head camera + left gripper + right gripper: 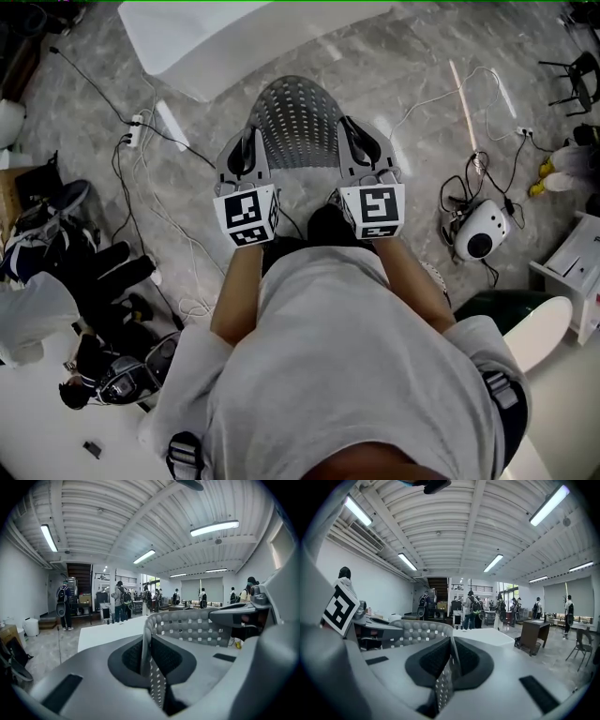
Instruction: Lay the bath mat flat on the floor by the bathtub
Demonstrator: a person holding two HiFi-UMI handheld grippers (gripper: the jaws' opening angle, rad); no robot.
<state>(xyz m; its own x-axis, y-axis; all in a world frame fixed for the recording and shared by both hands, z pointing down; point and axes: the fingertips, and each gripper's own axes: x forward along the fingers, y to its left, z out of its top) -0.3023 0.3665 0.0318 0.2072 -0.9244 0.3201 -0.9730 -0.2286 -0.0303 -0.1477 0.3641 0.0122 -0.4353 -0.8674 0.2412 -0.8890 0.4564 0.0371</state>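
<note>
Bags of dark fabric (56, 253) are seen heaped on the grey marble-patterned floor (403, 75), well to the left of the left gripper (246, 155). Black and white cables (178, 239) are strewn between the two. In the left gripper view, the left gripper (147, 667) is shown with its jaws nearly together, pinched on the thin edge of the grey perforated rubber bath mat (187, 625).

The bath mat (298, 122) is held up in an arch between the two tools, one end clamped in each, and is bowed forward past the jaw tips. The white rectangular bathtub (206, 42) is seen ahead of the jaws and a little to their left, near the mat's far curve but apart from it.

In the right gripper view, the right gripper (449, 663) is likewise narrowed onto the bath mat (417, 630), the perforated edge caught between its pads. From above, the right gripper (361, 150) is held level with the left one.

Off to its right, a round white device (480, 234) is seen on the floor, tangled in black cable.
</note>
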